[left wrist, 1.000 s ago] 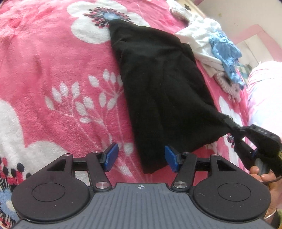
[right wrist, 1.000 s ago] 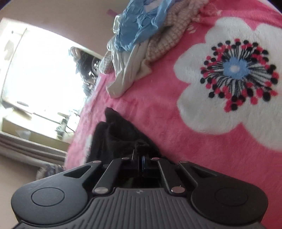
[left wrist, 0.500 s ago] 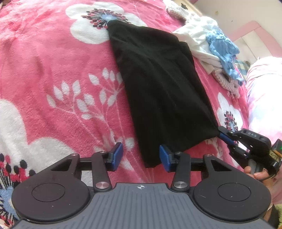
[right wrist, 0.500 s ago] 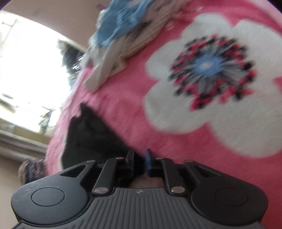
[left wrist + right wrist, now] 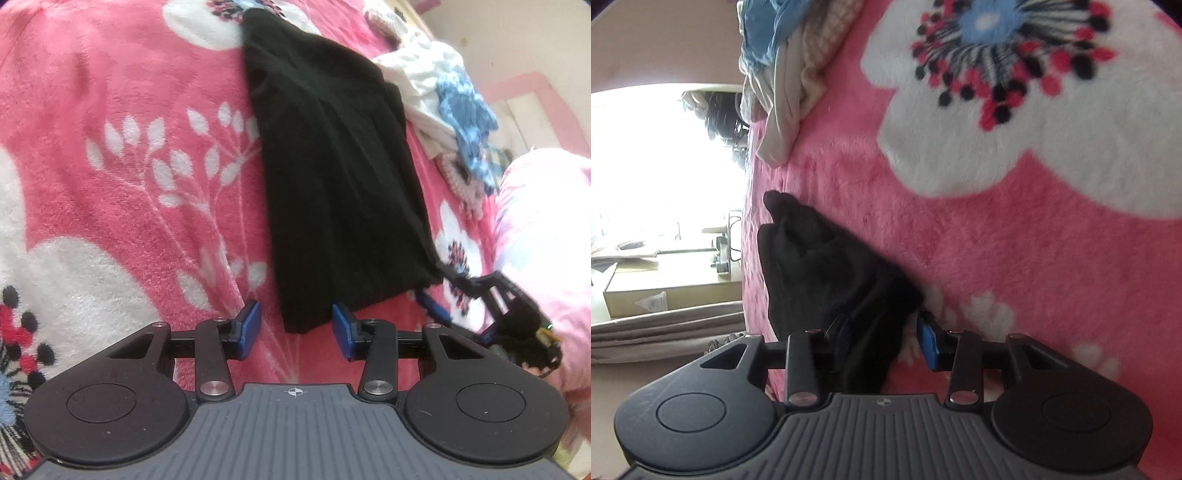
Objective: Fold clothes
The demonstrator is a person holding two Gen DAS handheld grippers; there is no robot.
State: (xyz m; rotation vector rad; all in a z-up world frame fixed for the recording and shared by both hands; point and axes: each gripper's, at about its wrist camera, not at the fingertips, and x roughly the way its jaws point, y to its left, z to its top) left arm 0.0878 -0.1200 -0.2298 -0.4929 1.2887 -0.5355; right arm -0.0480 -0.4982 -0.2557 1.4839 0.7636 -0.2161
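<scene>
A black garment (image 5: pixel 332 177) lies folded into a long strip on the pink flowered blanket (image 5: pixel 129 166), running from the top centre of the left wrist view down to just above the lower middle. The left gripper (image 5: pixel 295 330) sits at the bottom of that frame with its blue pads (image 5: pixel 247 328) spread wide — released, the garment's near corner lying between them but not pinched. At the lower right of the same view the right gripper (image 5: pixel 476 291) is at the garment's other near corner, blurred. In the right wrist view the right gripper (image 5: pixel 882 343) also stands apart, with dark cloth draped over its left pad and loose in the gap — nothing is clamped. A heap of white, blue and knitted clothes (image 5: pixel 443 103) sits at the upper right of the left wrist view, just beside the garment's far edge.
</scene>
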